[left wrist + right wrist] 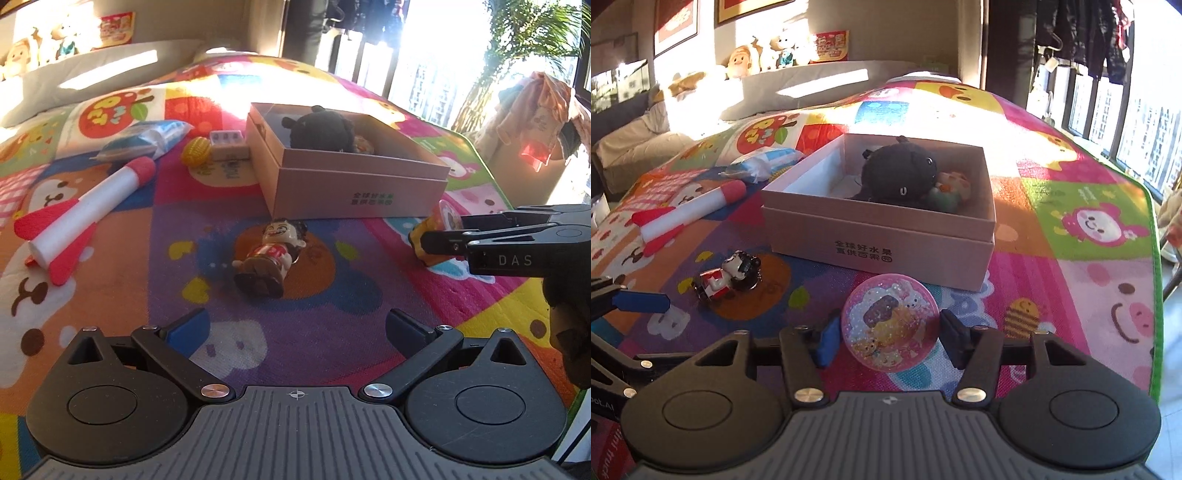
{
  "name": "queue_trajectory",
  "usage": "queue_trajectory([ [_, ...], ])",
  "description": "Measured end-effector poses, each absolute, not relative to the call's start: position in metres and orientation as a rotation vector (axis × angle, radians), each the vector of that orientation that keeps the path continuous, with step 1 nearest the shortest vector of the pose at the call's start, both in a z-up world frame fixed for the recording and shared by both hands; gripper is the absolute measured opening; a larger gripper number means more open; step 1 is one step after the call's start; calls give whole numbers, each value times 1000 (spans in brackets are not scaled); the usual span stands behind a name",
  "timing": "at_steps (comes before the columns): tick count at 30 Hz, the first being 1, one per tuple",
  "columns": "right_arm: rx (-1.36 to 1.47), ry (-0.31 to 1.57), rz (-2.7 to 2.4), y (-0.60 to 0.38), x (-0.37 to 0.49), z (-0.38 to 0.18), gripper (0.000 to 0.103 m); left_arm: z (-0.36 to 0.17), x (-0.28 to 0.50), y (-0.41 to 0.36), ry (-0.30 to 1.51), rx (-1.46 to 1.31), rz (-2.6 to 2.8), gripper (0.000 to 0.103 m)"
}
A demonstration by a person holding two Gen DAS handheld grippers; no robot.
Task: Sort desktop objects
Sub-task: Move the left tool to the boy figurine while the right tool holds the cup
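A pink cardboard box (354, 192) (879, 240) stands open on the colourful mat, holding a black plush (899, 177) and a small green-and-cream toy (951, 190). A little figurine (271, 254) (726, 275) lies on the mat in front of the box. My left gripper (297, 328) is open and empty, just short of the figurine. My right gripper (888, 338) is shut on a cup with a pink glittery lid (890, 326), in front of the box; it shows at the right in the left wrist view (437, 236).
A red-and-white foam rocket (85, 210) (690, 210) lies to the left. A blue-white packet (147, 140), a yellow corn toy (195, 151) and a small beige case (227, 144) lie left of the box. A cardboard carton with clothes (532, 147) stands beyond the mat's right edge.
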State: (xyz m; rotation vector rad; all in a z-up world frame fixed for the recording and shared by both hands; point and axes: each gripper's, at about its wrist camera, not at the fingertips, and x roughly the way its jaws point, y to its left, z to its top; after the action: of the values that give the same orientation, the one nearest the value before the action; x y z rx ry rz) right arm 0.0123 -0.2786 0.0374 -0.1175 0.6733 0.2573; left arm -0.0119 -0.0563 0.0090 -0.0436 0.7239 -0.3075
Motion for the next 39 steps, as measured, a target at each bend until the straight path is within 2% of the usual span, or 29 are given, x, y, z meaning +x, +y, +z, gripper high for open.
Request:
queue_trajectory([
  [8, -171, 704, 284, -270, 13, 36, 58, 20, -1, -56, 647, -20, -285, 103],
  [10, -158, 695, 283, -272, 10, 37, 68, 23, 7, -59, 625, 4, -281, 102],
  [11, -156, 685, 283, -273, 7, 38, 70, 24, 13, -61, 619, 15, -280, 101],
  [13, -158, 672, 290, -273, 3, 40, 73, 23, 23, -66, 625, 47, -277, 88],
  [15, -171, 662, 292, -273, -1, 41, 75, 20, 32, -69, 652, 55, -264, 84],
  [17, -185, 655, 283, -274, -3, 41, 76, 17, 35, -67, 700, 12, -302, 86],
  [19, -190, 648, 272, -276, -4, 41, 79, 16, 29, -69, 736, -24, -392, 94],
  [24, -166, 664, 243, -285, -1, 36, 81, 21, 3, -76, 741, -64, -615, 95],
  [33, -106, 685, 215, -295, -3, 31, 83, 21, 17, -82, 575, 297, -526, 100],
  [39, -94, 676, 213, -296, -7, 36, 86, 9, 50, -84, 624, 238, -616, 101],
])
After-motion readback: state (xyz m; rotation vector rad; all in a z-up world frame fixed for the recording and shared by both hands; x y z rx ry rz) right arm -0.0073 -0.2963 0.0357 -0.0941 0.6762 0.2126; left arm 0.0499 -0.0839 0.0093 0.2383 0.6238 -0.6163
